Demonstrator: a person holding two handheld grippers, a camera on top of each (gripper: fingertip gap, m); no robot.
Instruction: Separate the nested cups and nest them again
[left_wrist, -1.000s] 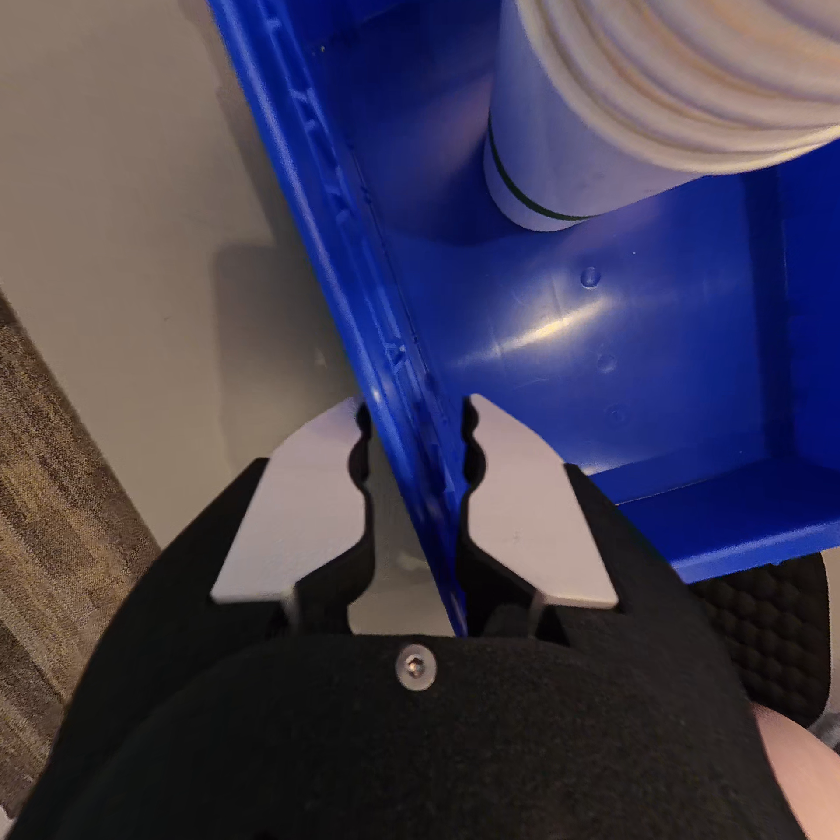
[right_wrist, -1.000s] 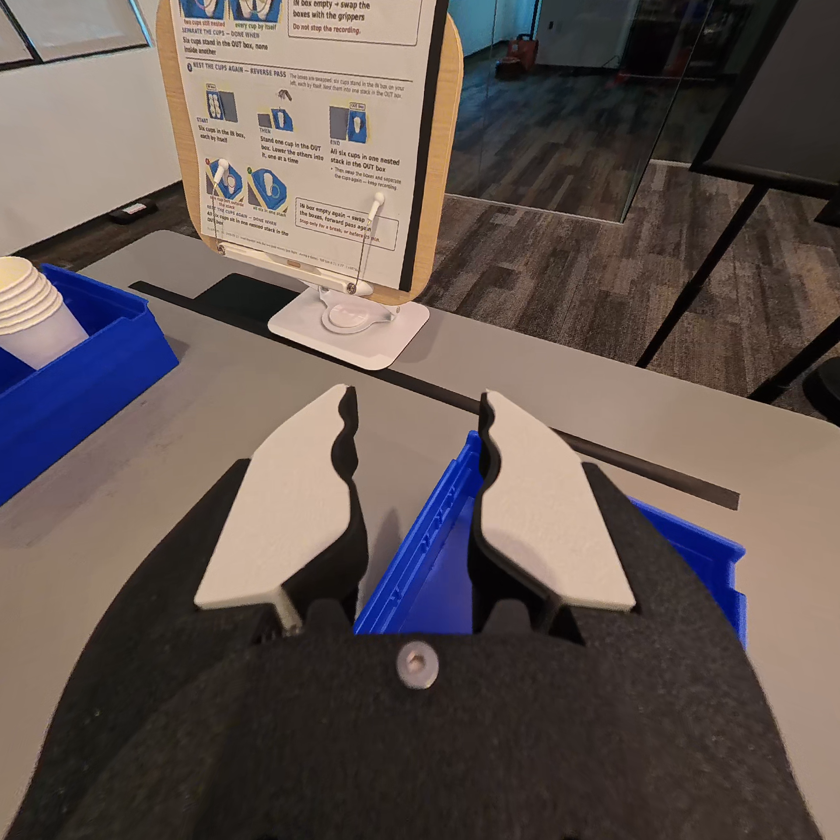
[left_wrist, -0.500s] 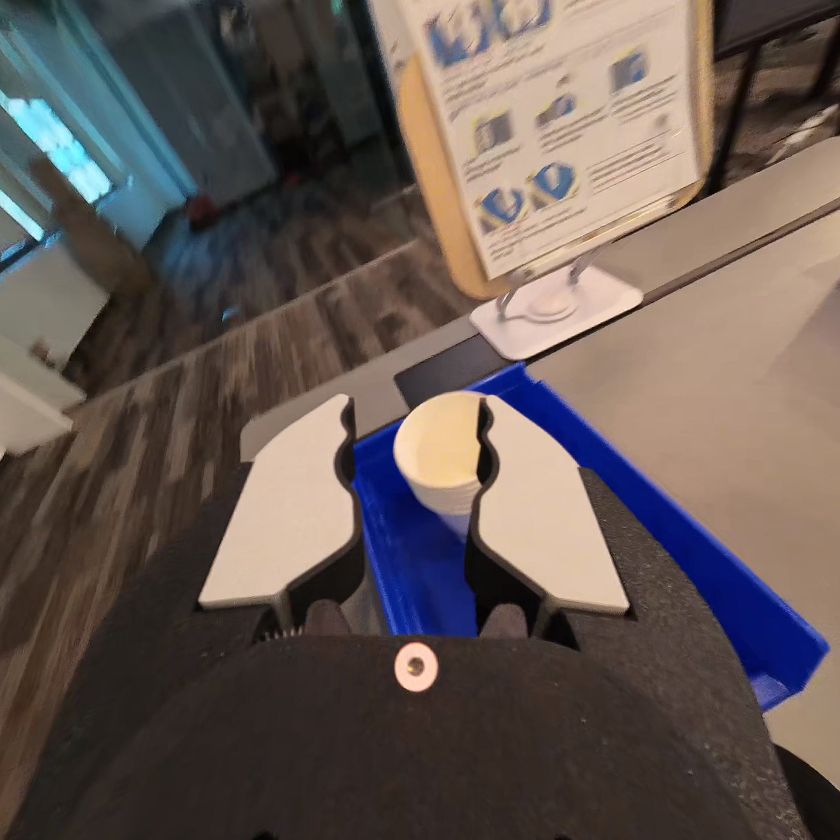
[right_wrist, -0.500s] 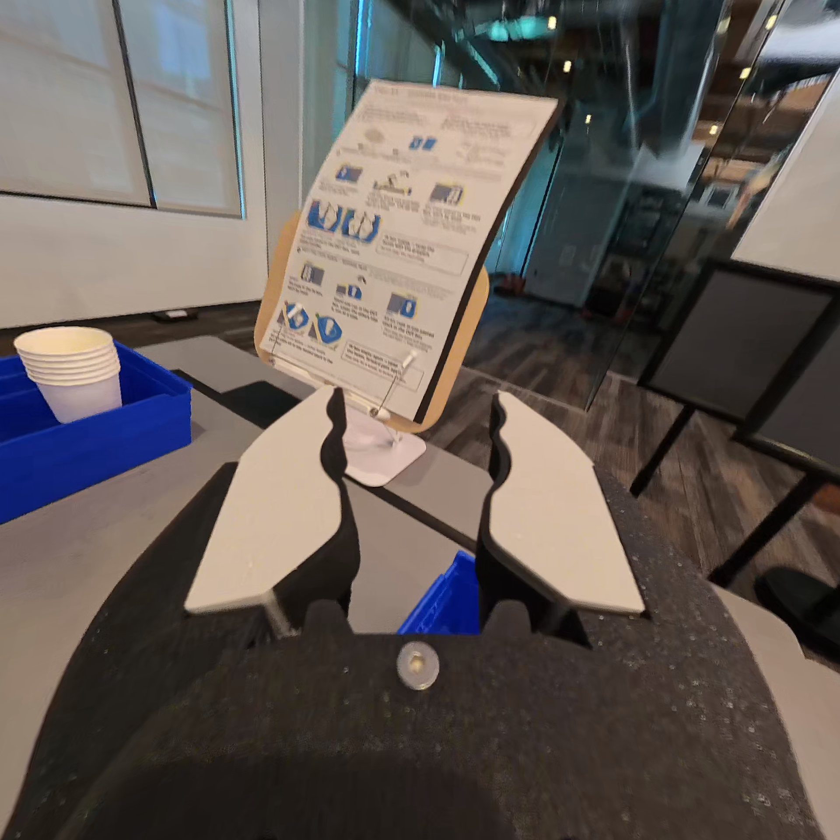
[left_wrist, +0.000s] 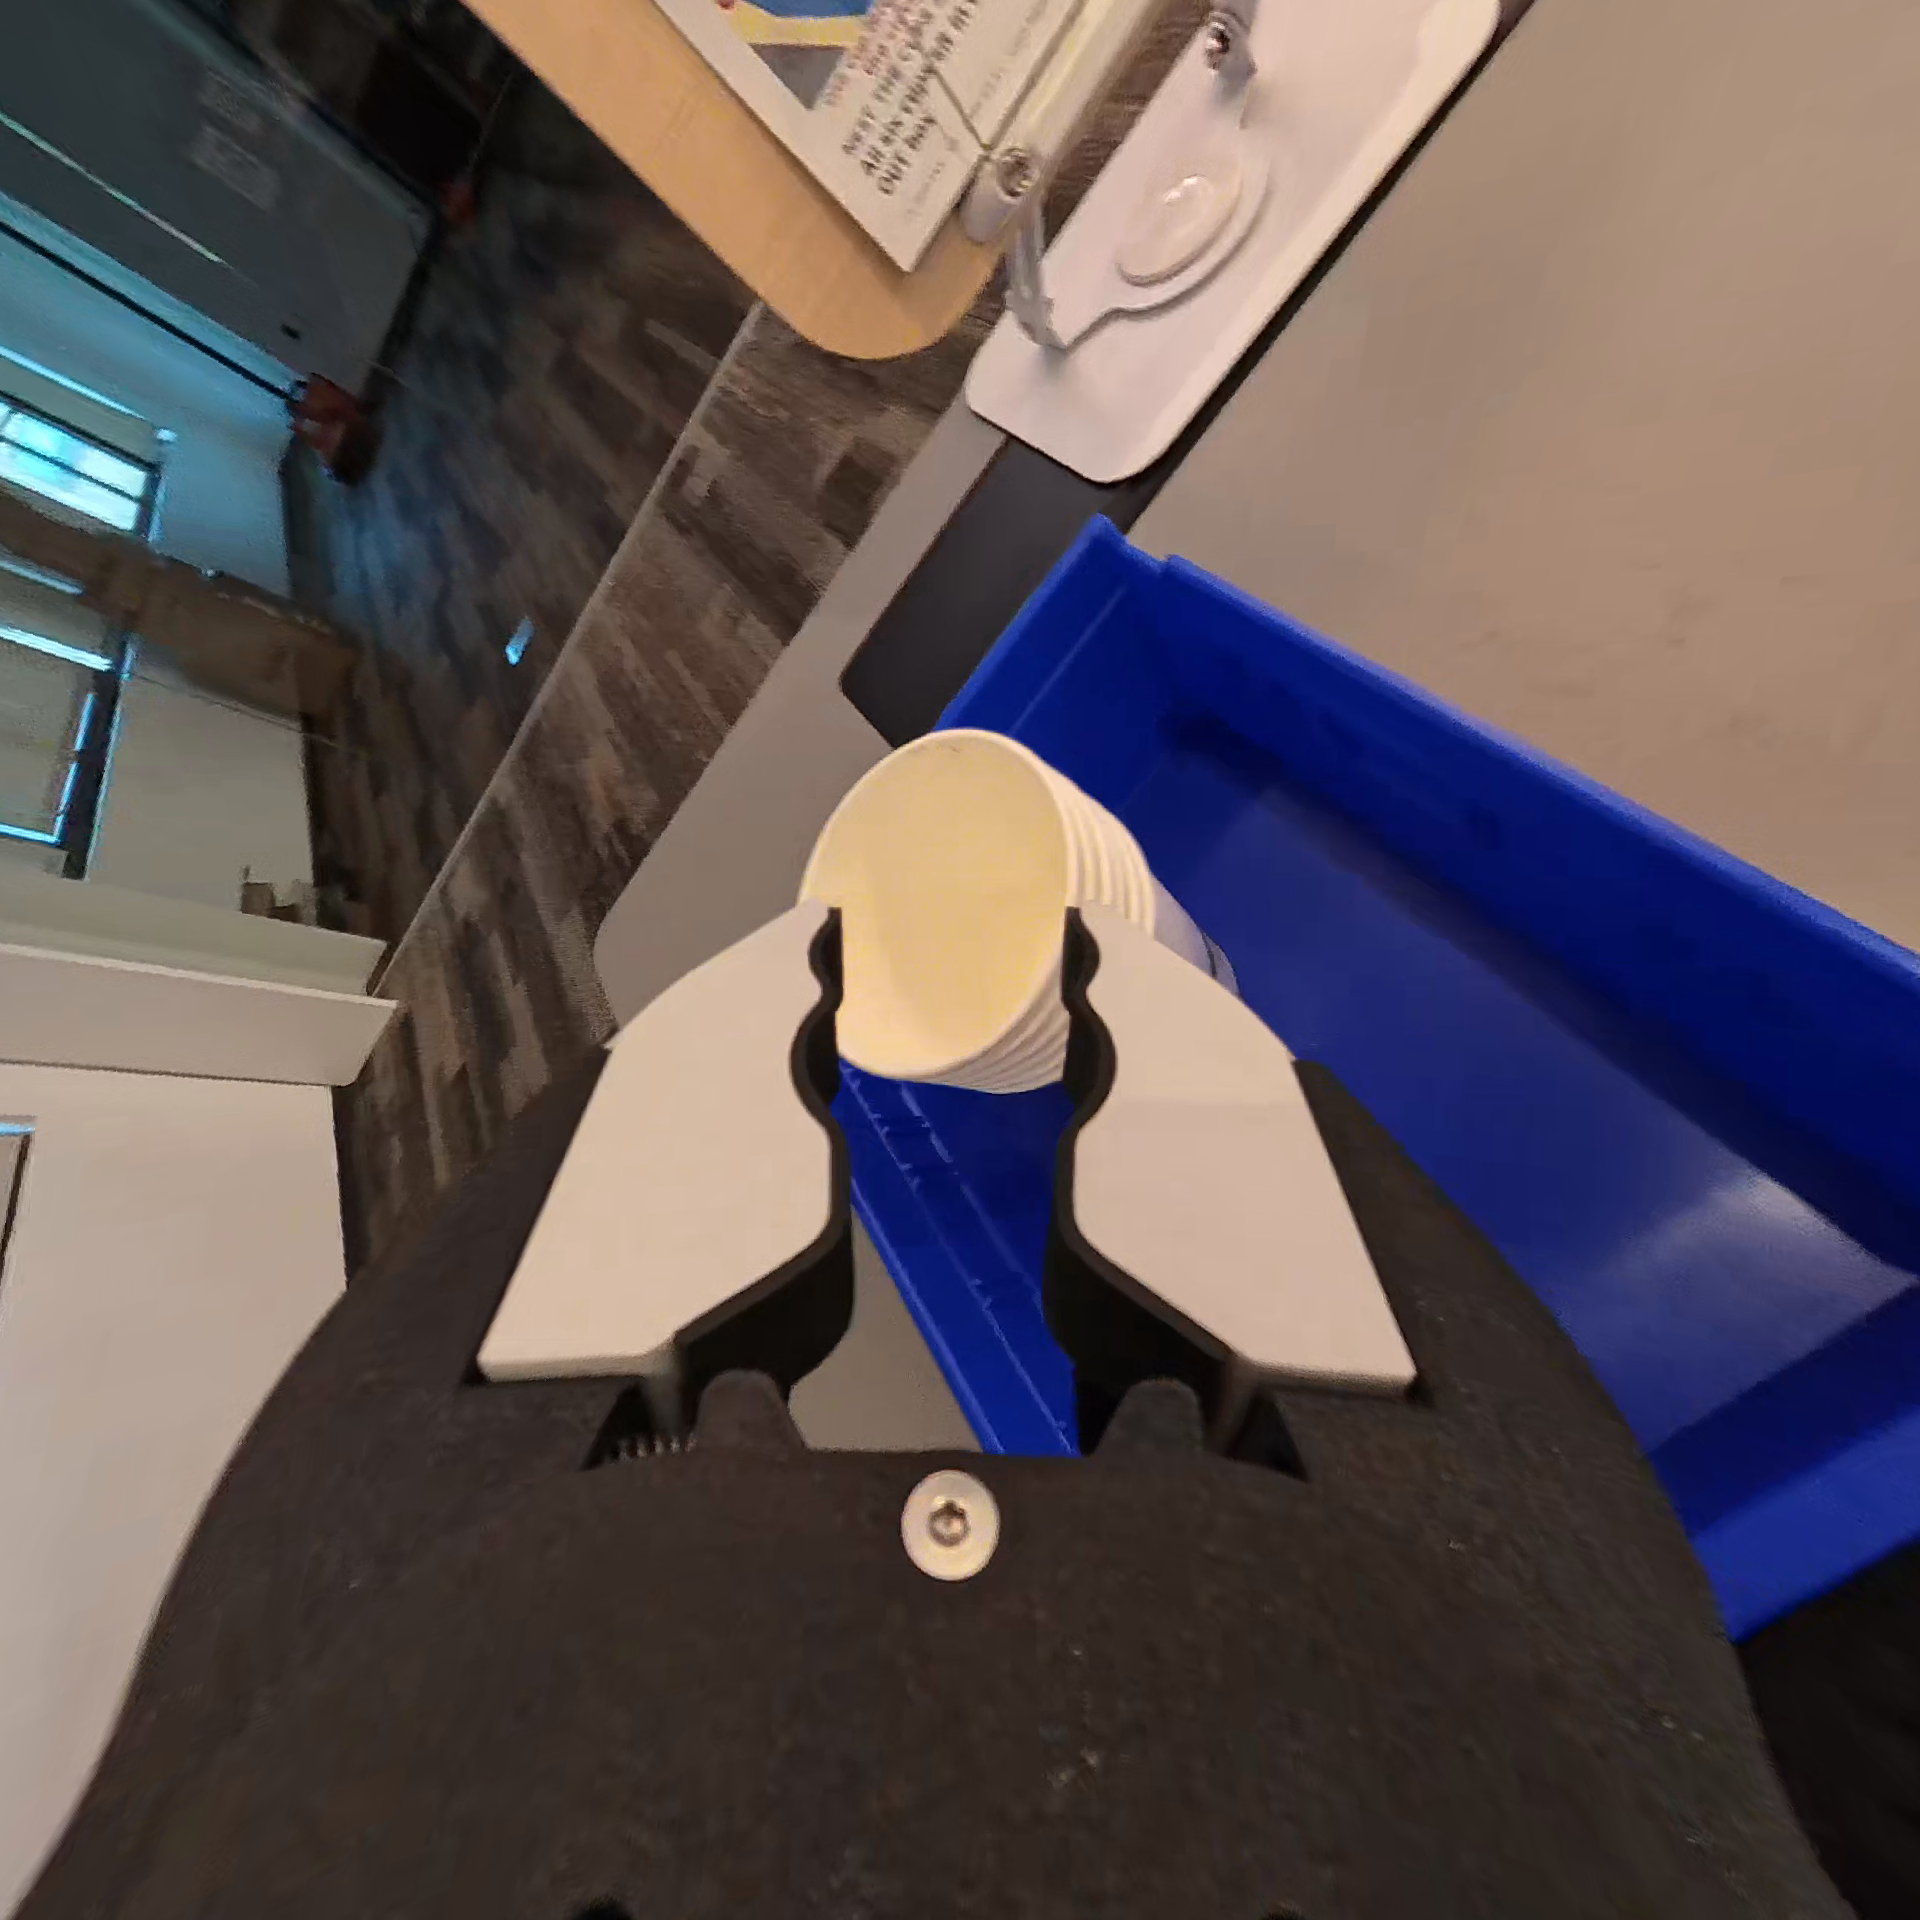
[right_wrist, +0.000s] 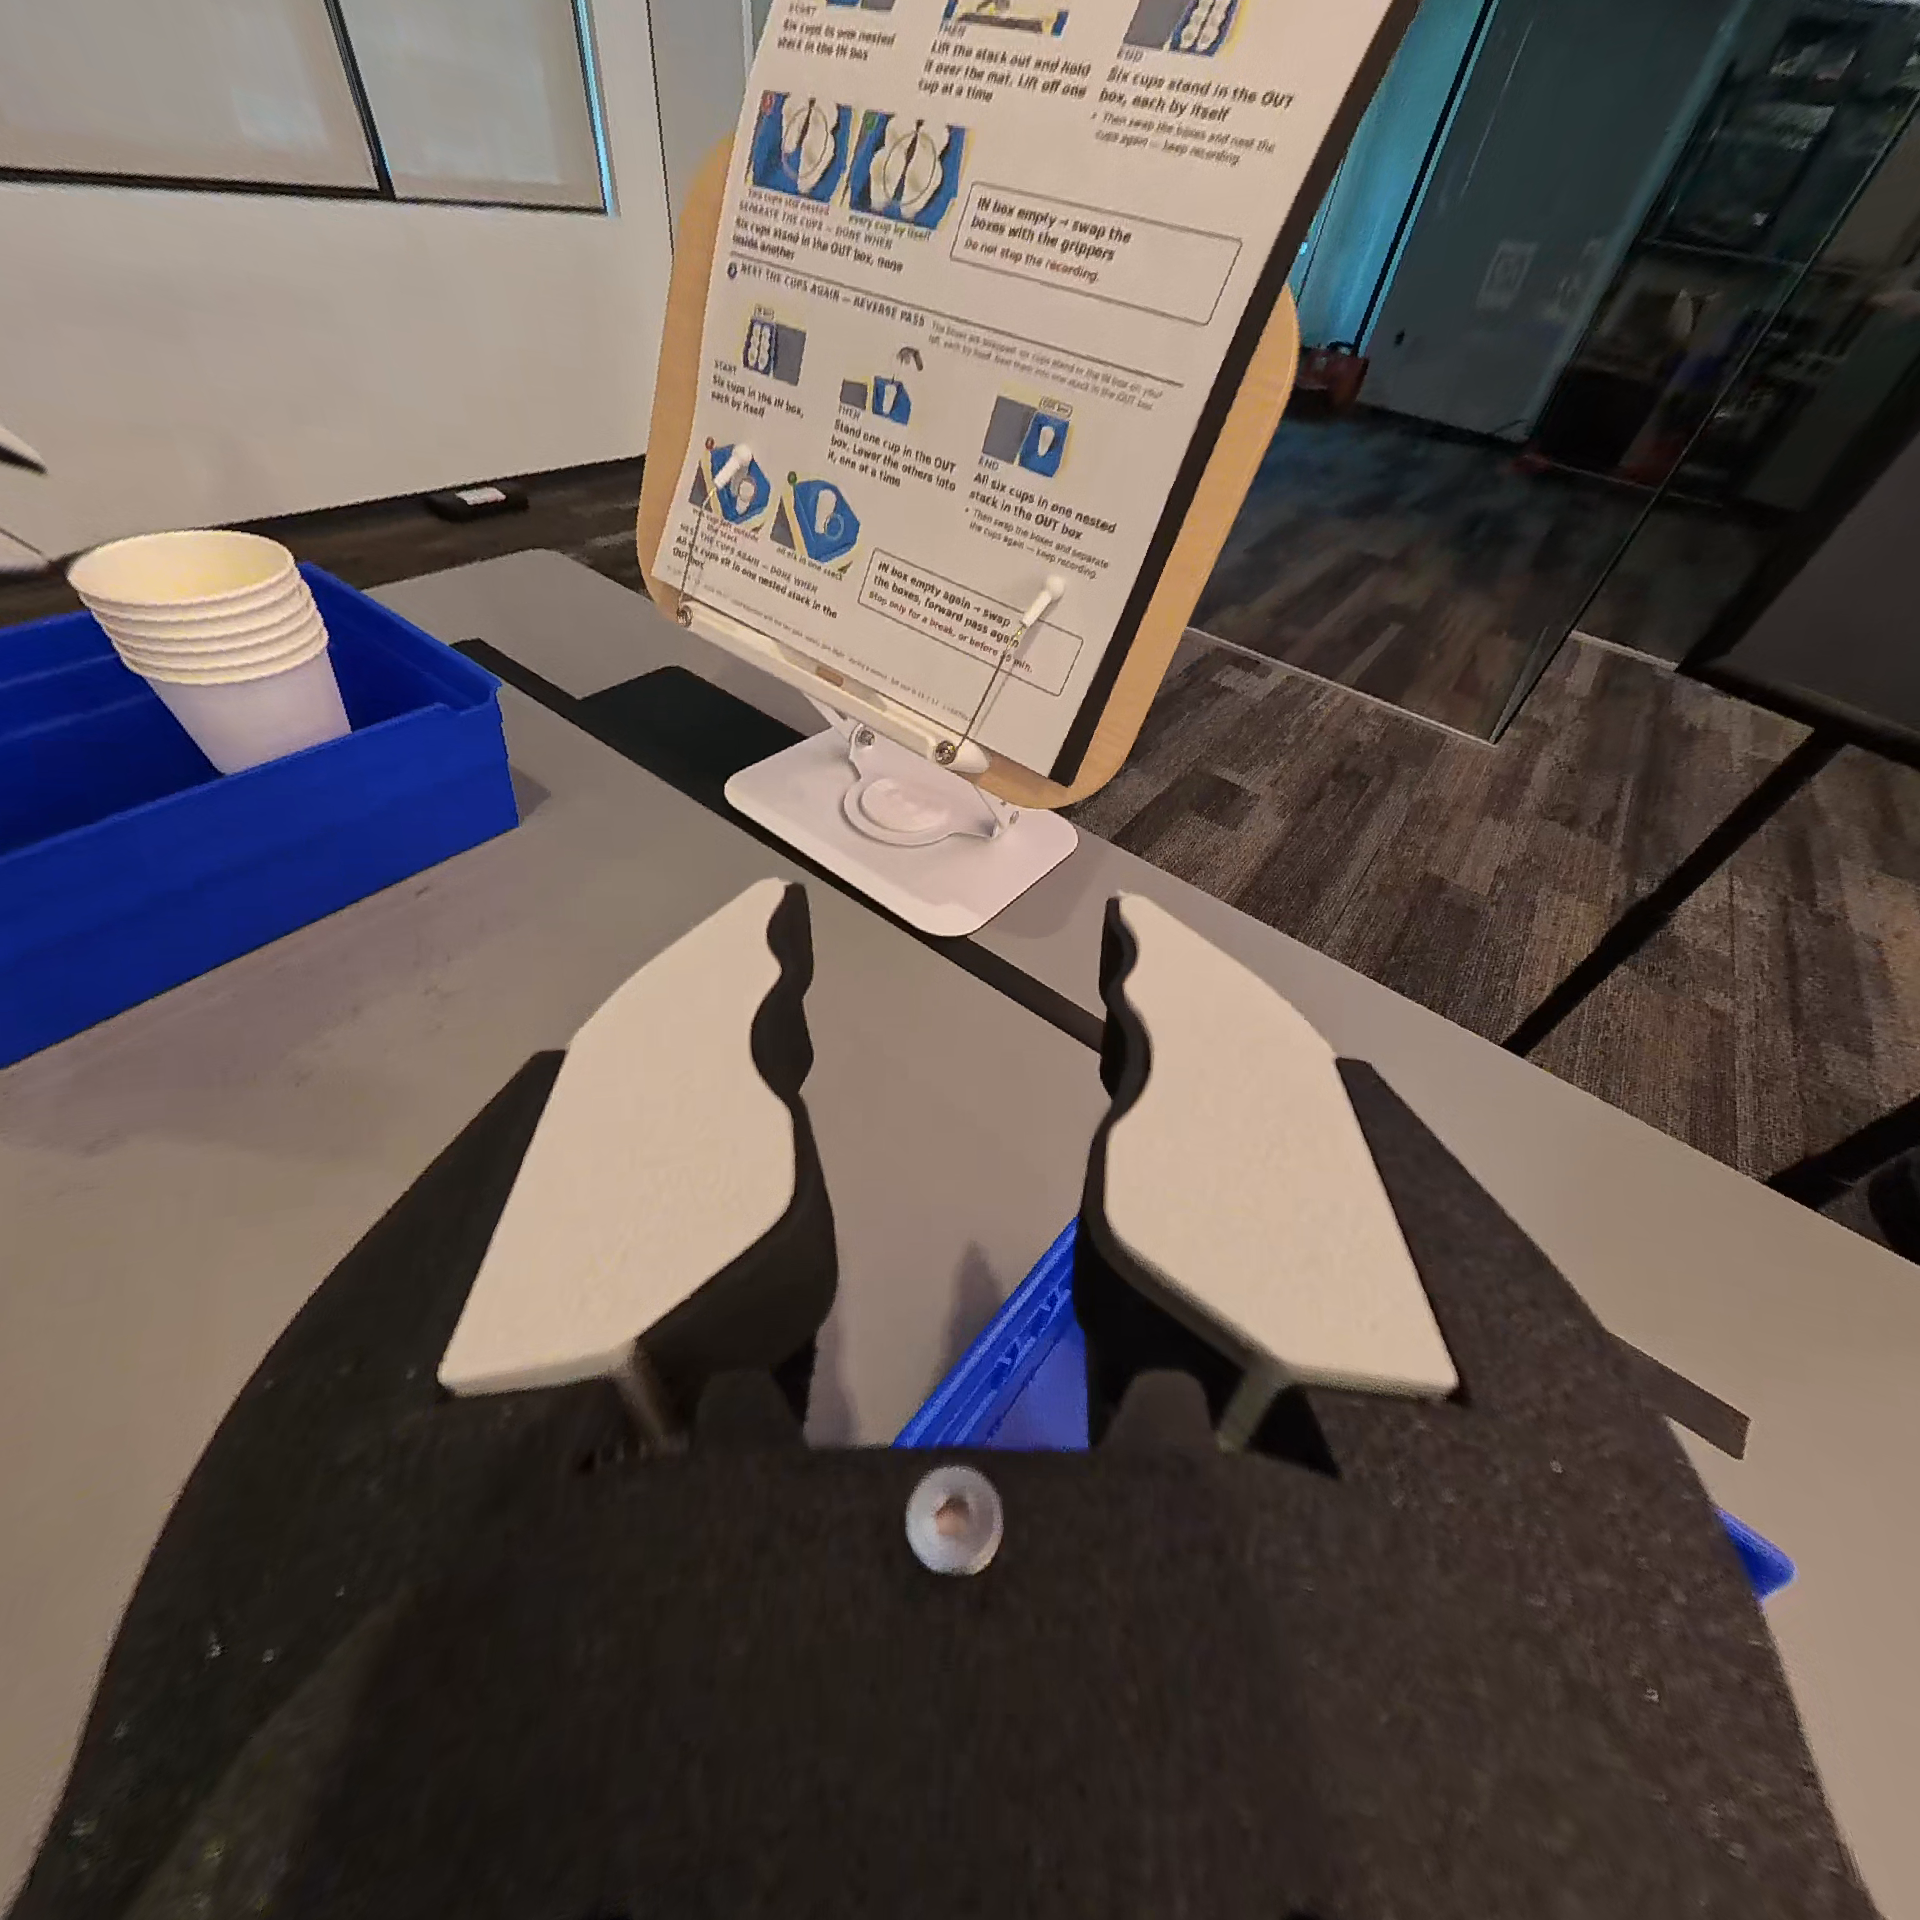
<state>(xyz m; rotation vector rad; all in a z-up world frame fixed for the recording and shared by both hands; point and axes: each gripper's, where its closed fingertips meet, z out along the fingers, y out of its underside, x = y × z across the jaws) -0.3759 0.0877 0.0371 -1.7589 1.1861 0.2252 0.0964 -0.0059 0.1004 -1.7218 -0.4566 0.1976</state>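
Observation:
A stack of several nested white paper cups (left_wrist: 940, 904) stands in a blue box (left_wrist: 1507, 987) on the grey table. The left gripper (left_wrist: 951, 920) is open and rolled to one side. The rims of the stack show between its fingertips, and I cannot tell if they touch. In the right wrist view the stack (right_wrist: 208, 634) stands upright in that box (right_wrist: 260, 831) at the far left. The right gripper (right_wrist: 951, 914) is open and empty, held over the near edge of a second blue box (right_wrist: 1023, 1361).
A tilted instruction sheet on a wooden board with a white base (right_wrist: 904, 821) stands at the table's back edge, also in the left wrist view (left_wrist: 1153, 260). Bare grey table (right_wrist: 312, 1122) lies between the boxes. Floor drops off beyond the table edge.
The left gripper has rolled sideways and come closer to the cup stack, which now fills the gap between its tips. The right gripper has tilted down and nearer the sheet stand.

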